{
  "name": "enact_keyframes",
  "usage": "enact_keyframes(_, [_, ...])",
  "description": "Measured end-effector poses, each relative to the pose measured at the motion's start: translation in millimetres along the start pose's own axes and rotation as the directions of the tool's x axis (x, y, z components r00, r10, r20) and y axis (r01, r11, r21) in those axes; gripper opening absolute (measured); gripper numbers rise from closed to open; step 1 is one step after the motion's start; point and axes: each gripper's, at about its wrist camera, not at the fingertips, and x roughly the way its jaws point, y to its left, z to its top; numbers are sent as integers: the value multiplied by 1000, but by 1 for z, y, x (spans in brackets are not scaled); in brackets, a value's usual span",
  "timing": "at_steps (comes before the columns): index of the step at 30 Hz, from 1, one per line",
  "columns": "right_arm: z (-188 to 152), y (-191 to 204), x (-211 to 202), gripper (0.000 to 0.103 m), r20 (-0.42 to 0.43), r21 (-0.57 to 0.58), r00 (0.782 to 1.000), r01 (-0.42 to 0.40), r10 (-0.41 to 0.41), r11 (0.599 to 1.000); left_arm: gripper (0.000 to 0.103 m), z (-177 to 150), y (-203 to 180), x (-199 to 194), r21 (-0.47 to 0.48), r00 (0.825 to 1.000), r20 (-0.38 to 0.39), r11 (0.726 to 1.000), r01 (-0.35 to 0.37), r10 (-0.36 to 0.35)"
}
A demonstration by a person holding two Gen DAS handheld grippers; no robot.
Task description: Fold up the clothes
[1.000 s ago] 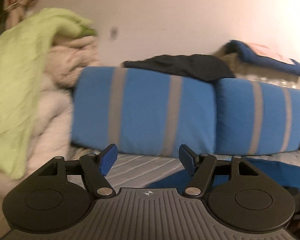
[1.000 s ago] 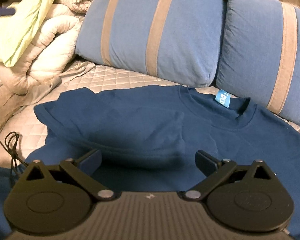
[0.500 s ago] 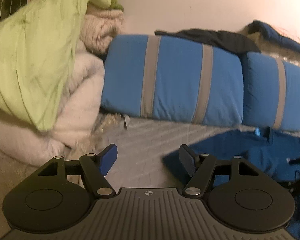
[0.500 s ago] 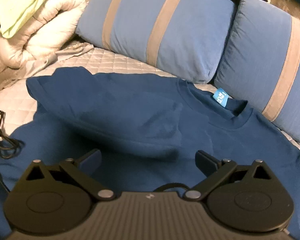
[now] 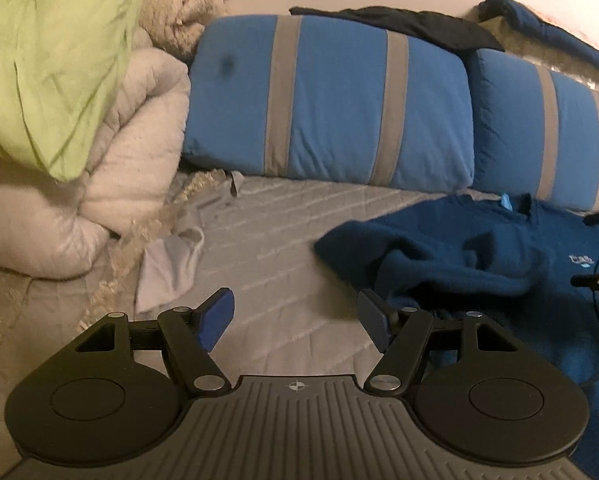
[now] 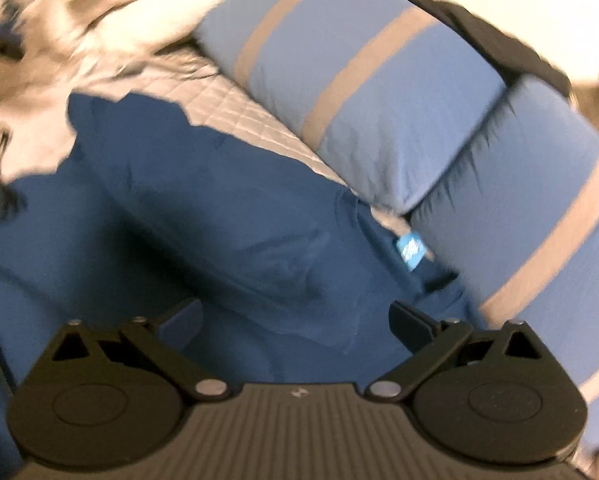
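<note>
- My left gripper (image 5: 297, 318) has its jaws wide apart with nothing between them, above bare quilted mattress (image 5: 267, 232).
- The navy sweatshirt (image 5: 479, 256) lies rumpled at right of that frame, below the blue striped pillows (image 5: 331, 100).
- My right gripper (image 6: 295, 320) is spread wide too, empty, over the sweatshirt; its view is blurred.

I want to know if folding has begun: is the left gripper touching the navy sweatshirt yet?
Apart. In the left wrist view the left gripper has open jaws with only bare quilted mattress between them; the navy sweatshirt lies off to the right.
</note>
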Motion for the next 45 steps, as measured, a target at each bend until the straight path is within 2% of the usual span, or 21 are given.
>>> enact_keyframes(4, [-2,8,12,93,-13,-192,1000,-19,17,981,68,-7,-1,2,-5,1000,-15,1000,7,-7])
enact_keyframes(9, [2,13,28,82,-31,-339,998,-58,50,939,68,-12,-1,1,-13,1000,-21,1000,13,-13])
enact_keyframes(18, [5,32,50,62,-73,-555,993,-118,93,823,68,-14,-6,3,-1,999,-25,1000,23,-23])
enact_keyframes(24, [12,38,51,25,-111,-589,989,-146,100,795,68,-6,-22,14,42,999,-14,998,44,-44])
enact_keyframes(25, [14,37,50,17,-113,-591,989,-141,91,795,68,-3,-26,17,45,999,-17,998,51,-50])
enact_keyframes(27, [23,33,46,11,-99,-582,993,-105,57,806,68,4,-36,26,55,997,-37,996,64,-62])
enact_keyframes(31, [46,21,33,7,-33,-564,998,23,-51,826,68,15,-61,48,106,993,-85,990,96,-87])
enact_keyframes(34, [66,7,23,6,10,-550,990,123,-141,826,68,18,-79,68,140,987,-126,983,122,-104])
enact_keyframes(39, [91,-15,2,6,48,-508,970,228,-237,831,67,16,-95,103,174,981,-191,984,49,-16])
enact_keyframes(42, [94,-29,-13,6,51,-481,959,269,-280,834,68,15,-93,103,191,984,-174,982,4,30])
enact_keyframes(45, [85,-44,-25,6,9,-435,963,247,-270,866,69,15,-91,96,226,988,-139,973,-39,72])
